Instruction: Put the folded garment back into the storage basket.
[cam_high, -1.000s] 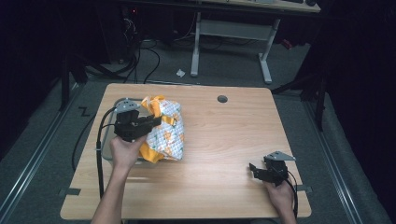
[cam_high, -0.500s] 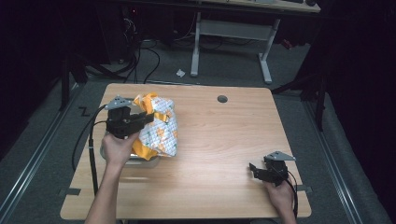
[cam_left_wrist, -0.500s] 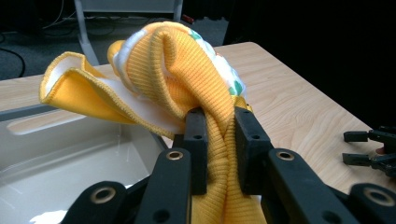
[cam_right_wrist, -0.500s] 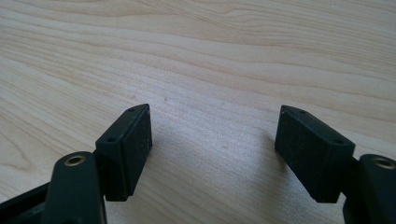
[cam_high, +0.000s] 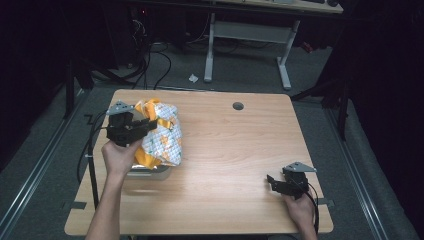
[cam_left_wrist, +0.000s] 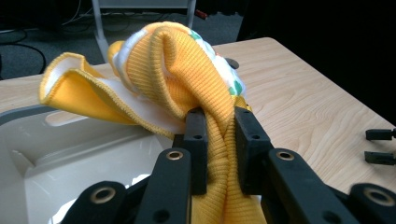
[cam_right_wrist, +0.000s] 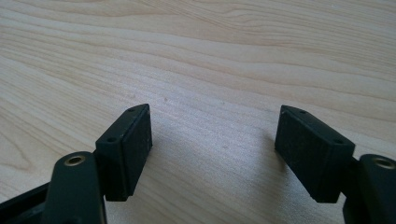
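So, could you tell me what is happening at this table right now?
A person's left gripper is shut on a yellow patterned garment, holding it bunched above a white bin at the table's left side. The right gripper rests open and empty near the table's front right corner.

Left gripper (cam_high: 142, 127) raised over the left side, jaws clamped (forearm outstretched), right gripper (cam_high: 274, 183) low, jaws spread apart.

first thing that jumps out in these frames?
The yellow garment, bunched and lifted at the table's left, pinched by its ribbed band in the left gripper above a white bin. Next, the right gripper, jaws open, resting on bare wooden table near the front right corner.
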